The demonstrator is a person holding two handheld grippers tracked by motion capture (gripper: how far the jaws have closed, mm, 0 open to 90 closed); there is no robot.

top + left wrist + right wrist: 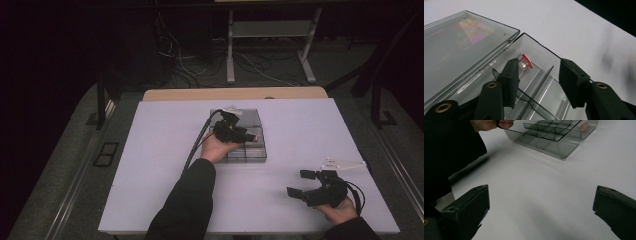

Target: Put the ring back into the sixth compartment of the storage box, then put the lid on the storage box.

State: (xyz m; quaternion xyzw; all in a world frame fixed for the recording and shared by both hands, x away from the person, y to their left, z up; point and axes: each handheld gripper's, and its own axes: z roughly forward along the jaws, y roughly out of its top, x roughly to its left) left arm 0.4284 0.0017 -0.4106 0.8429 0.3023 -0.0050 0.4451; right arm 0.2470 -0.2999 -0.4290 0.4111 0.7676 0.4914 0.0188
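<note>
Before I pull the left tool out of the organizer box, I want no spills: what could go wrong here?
1. The small red-capped piece lies in a corner compartment right beside one pad of the left tool; a sideways pull could flick it out.
2. A thin divider stands between the open jaws and could be caught.
3. The clear organizer box looks light and might slide on the smooth table.

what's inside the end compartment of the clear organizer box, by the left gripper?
A small red-capped piece lies in the organizer box, beside the left gripper's open jaws. One pad hides its near end.
</note>
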